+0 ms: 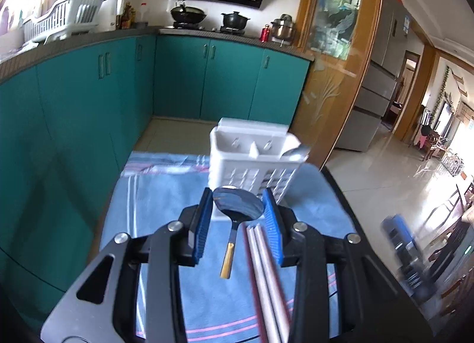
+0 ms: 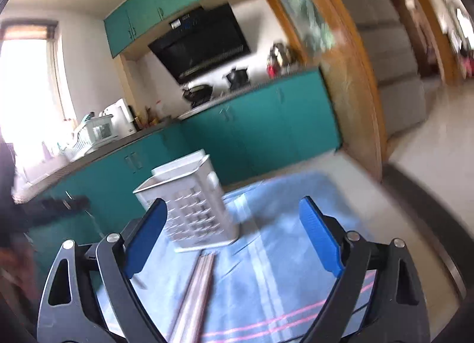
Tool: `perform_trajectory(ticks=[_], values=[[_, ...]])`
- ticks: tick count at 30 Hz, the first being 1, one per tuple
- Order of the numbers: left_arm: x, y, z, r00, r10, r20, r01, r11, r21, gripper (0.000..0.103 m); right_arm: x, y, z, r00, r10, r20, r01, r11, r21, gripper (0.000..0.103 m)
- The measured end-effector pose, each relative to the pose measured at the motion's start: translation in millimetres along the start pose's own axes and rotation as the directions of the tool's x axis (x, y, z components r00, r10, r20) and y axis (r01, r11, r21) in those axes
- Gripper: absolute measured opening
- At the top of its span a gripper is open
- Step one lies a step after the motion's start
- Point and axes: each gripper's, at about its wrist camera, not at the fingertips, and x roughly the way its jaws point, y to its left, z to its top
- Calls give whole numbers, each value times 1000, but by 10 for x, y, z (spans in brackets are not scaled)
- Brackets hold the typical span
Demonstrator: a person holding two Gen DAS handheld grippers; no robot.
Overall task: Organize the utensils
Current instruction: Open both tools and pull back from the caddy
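Note:
In the left wrist view my left gripper (image 1: 238, 194) is shut on a steel spoon (image 1: 238, 205). Its blue pads clamp the bowl, and the gold-tipped handle hangs down toward the cloth. Just beyond it stands a white slotted utensil caddy (image 1: 254, 159) with another spoon's bowl (image 1: 296, 151) showing at its right rim. A pair of pale chopsticks (image 1: 266, 277) lies on the cloth under the right finger. In the right wrist view my right gripper (image 2: 234, 203) stands wide open with nothing between its pads. It is above the chopsticks (image 2: 195, 292), with the caddy (image 2: 189, 206) close ahead on the left.
A blue cloth with pink stripes (image 1: 166, 194) covers the table, whose dark edge (image 1: 349, 203) runs along the right. Teal cabinets (image 1: 89, 105) stand behind and to the left. A wood-framed glass door (image 1: 334, 76) is at the right, and tiled floor lies beyond.

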Motion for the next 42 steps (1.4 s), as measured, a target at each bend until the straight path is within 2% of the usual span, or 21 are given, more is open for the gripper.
perform_trajectory(ticks=[4, 9, 12, 16, 20, 26, 27, 28, 29, 30, 32, 36, 37, 39, 42], values=[[-114, -267, 569, 998, -5, 56, 3, 999, 39, 34, 16, -150, 81, 999, 42, -34, -39, 994, 103, 89], [-60, -495, 1212, 995, 13, 99, -20, 997, 69, 34, -9, -209, 142, 998, 48, -33, -44, 993, 112, 89], [88, -577, 1477, 992, 37, 117, -47, 995, 85, 34, 2, -233, 150, 997, 59, -47, -53, 992, 116, 89], [397, -580, 1604, 994, 48, 94, -55, 996, 72, 34, 9, -243, 167, 997, 68, -48, -62, 991, 119, 89], [832, -426, 1425, 995, 100, 21, -101, 994, 44, 34, 28, -237, 171, 995, 77, -58, -70, 991, 110, 89], [1301, -193, 873, 984, 142, -105, -139, 990, 35, 34, 72, -200, 169, 993, 83, -80, -76, 993, 89, 89], [1320, -162, 813, 983, 144, -111, -141, 989, 37, 36, 80, -196, 165, 993, 85, -84, -77, 993, 89, 89], [1320, -151, 748, 983, 144, -116, -139, 989, 46, 46, 85, -186, 160, 993, 86, -87, -78, 993, 84, 89], [1296, -157, 696, 983, 144, -112, -139, 989, 56, 52, 89, -172, 158, 992, 86, -90, -79, 994, 77, 89], [1255, -166, 658, 983, 149, -103, -143, 987, 67, 62, 87, -162, 156, 992, 85, -89, -79, 994, 71, 89], [1087, -166, 566, 985, 159, -71, -153, 984, 87, 69, 80, -144, 156, 993, 81, -89, -76, 995, 60, 89], [502, -167, 294, 993, 114, 27, -116, 990, 77, 87, 57, -110, 144, 993, 64, -98, -62, 998, 26, 89], [317, -172, 140, 993, 104, 58, -109, 990, 88, 90, 58, -100, 138, 993, 59, -105, -57, 998, 19, 89], [139, -186, -109, 993, 99, 68, -106, 989, 104, 92, 63, -82, 114, 991, 48, -122, -47, 999, 5, 89], [72, -123, -605, 995, 104, 10, -104, 991, 80, 92, 66, 18, 62, 989, 27, -148, -35, 998, -47, 89]])
